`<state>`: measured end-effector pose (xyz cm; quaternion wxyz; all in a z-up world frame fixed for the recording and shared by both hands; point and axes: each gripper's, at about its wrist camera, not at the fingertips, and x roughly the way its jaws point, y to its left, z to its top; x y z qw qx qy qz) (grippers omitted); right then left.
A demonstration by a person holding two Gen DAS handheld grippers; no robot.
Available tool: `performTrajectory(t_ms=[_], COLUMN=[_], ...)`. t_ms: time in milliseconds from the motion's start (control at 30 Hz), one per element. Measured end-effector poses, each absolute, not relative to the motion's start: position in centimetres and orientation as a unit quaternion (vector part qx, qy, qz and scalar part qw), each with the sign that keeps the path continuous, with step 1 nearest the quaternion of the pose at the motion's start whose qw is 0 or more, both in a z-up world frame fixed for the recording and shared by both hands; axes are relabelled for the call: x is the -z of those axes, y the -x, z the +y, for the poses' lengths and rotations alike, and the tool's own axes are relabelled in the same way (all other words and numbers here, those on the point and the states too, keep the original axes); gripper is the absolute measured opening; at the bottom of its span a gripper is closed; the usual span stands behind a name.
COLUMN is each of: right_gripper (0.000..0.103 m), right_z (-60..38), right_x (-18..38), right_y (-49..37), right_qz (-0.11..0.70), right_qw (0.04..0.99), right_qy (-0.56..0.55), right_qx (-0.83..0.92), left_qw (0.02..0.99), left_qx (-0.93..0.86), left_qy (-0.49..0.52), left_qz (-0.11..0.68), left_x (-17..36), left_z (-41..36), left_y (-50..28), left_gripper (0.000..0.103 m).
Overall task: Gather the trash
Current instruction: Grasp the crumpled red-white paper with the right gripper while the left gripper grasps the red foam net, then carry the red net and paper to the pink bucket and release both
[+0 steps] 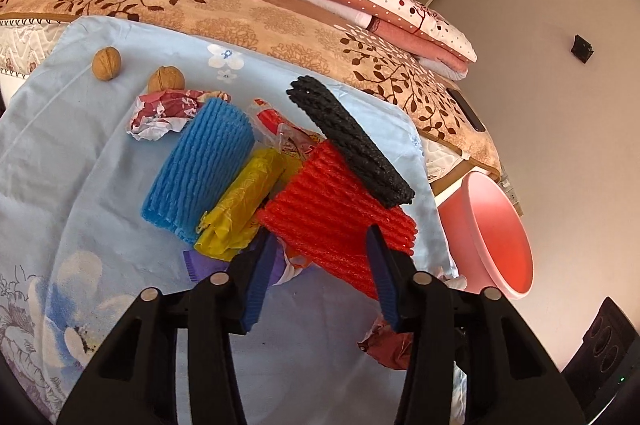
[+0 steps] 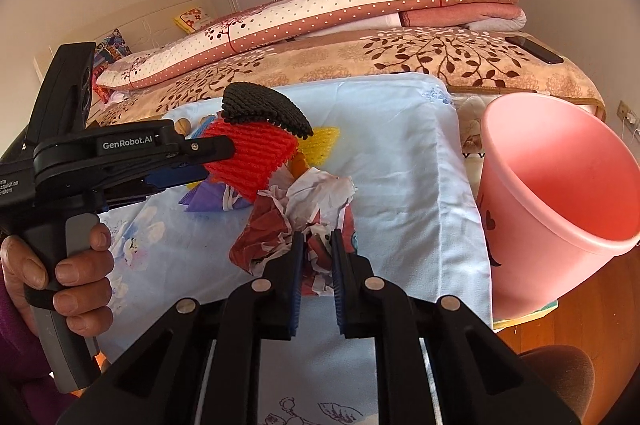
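Right wrist view shows the crumpled red-and-white paper (image 2: 296, 221) lying on the pale blue floral cloth (image 2: 400, 161), its near end pinched between the narrowed fingers of the right hand-held gripper (image 2: 316, 245). Just beyond it sits the red foam net (image 2: 252, 157), with the black foam net (image 2: 264, 107) resting across its top. The left hand-held gripper (image 2: 208, 155) comes in from the left, held by a hand (image 2: 68, 265), its tip at the red net's edge. To the right, off the cloth's edge, stands the pink bin (image 2: 560, 193), tilted open toward the camera.

Left wrist view has the left hand-held gripper (image 1: 320, 249) spread wide, its fingers on either side of the red foam net's (image 1: 340, 209) near corner; whether they touch it I cannot tell. Beside the red net lie a yellow plastic bag (image 1: 244, 201) and a blue foam net (image 1: 200, 165), then another crumpled wrapper (image 1: 164, 113) and two walnuts (image 1: 107, 63) farther back. A bed with a leaf-patterned blanket (image 1: 280, 25) lies behind.
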<state>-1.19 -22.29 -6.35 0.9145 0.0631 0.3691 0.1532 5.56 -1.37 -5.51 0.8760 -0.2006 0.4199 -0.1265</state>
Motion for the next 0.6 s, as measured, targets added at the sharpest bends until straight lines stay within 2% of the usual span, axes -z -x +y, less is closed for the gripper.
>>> performTrajectory(t_ms=[167,267,600], right_gripper=[0.012,0.012,0.012], right_z=[-22.9,-23.1,-24.7], right_x=[6.2,5.8,3.9], right_y=[1.6,2.0,3.3], right_qz=[0.363,0.355,0.316], right_qw=[0.917,0.920,0.934], right_qy=[-0.071,-0.072,-0.087], right_qx=[-0.151,-0.150,-0.140], left_qw=[0.888,0.895,0.924], left_qx=[0.124,0.124,0.143], left_qy=[0.182,0.166,0.112], left_qz=[0.405,0.394,0.336], left_x=[4.8,4.0,-0.1], left_z=[-1.8,-2.1,-3.3], left_y=[-4.9,-4.1,-0.9], left_gripper=[0.017,0.014,0.013])
